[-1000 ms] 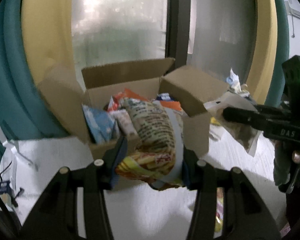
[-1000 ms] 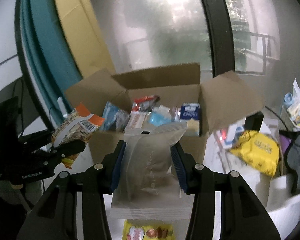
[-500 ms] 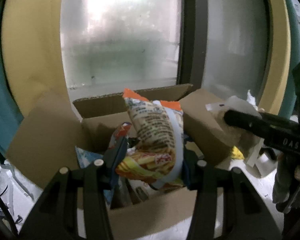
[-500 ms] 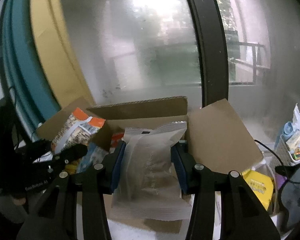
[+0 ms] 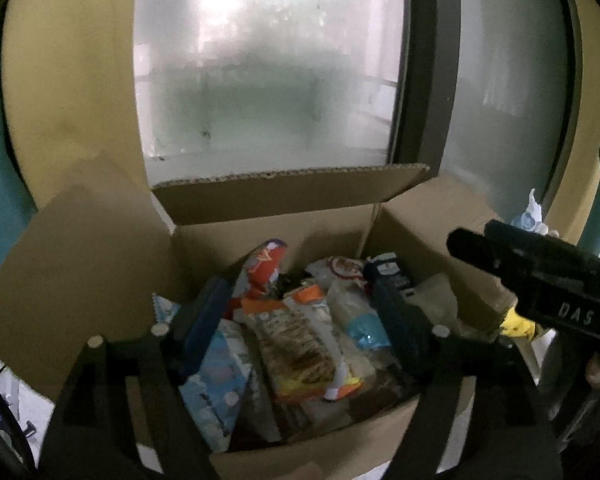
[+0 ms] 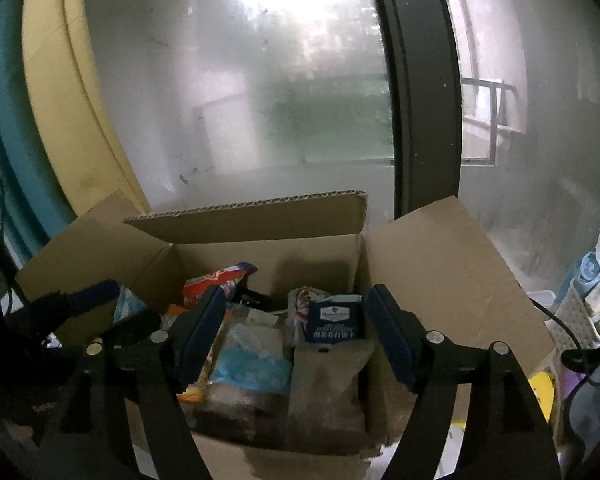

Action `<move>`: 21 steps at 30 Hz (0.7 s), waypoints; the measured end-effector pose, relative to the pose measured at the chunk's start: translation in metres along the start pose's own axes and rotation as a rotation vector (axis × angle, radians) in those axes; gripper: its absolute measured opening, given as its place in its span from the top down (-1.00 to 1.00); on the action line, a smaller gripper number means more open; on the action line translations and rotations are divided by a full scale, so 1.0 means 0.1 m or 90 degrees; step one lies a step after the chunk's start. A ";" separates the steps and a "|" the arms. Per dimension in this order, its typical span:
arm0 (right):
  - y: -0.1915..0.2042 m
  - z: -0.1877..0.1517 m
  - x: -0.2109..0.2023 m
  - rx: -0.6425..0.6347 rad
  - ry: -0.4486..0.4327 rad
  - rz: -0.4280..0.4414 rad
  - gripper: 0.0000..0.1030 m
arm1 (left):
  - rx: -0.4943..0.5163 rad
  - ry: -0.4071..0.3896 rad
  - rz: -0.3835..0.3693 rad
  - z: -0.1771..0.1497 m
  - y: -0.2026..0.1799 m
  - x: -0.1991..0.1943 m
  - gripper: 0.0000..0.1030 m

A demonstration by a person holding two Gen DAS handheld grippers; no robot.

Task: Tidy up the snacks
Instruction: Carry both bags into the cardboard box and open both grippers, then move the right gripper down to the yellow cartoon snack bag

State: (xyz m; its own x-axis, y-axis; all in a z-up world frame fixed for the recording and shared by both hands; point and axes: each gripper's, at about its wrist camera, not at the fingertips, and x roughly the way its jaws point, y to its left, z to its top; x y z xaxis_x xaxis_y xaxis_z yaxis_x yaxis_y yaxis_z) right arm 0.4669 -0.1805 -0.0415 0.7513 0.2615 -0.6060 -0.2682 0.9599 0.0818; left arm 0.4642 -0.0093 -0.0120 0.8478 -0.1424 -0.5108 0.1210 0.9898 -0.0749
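Both grippers — left gripper [image 5: 300,320] and right gripper [image 6: 294,340] — opening, fingers released above the packed, flaps-up cardboard box [image 6: 440,264] — snack packets [image 5: 304,344] inside.

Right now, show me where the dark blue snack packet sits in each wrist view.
Left wrist view: the dark blue snack packet stands at the box's back right, above the right finger.
Right wrist view: it stands upright right of centre, behind the grey bag.
Shared landmark: the cardboard box's back flap, with its corrugated top edge.
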 end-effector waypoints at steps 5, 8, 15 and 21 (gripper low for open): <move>0.04 -0.08 -0.19 -0.008 0.006 0.000 -0.49 | -0.001 -0.022 -0.003 -0.05 -0.06 -0.29 -0.51; 0.07 -0.15 -0.33 -0.013 0.008 -0.003 -0.49 | 0.004 -0.029 -0.001 -0.11 -0.07 -0.46 -0.51; 0.09 -0.36 -0.67 -0.006 0.012 -0.004 -0.49 | 0.005 -0.019 -0.007 -0.38 -0.15 -0.78 -0.51; 0.06 -0.61 -0.87 0.009 0.027 0.003 -0.49 | 0.005 0.020 -0.013 -0.73 -0.25 -0.93 -0.51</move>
State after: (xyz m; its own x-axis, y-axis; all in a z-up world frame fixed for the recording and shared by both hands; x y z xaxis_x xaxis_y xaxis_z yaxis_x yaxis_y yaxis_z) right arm 0.3632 -0.2033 -0.0368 0.7242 0.2618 -0.6380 -0.2628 0.9601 0.0957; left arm 0.3443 -0.0205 -0.0254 0.8282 -0.1622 -0.5365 0.1421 0.9867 -0.0790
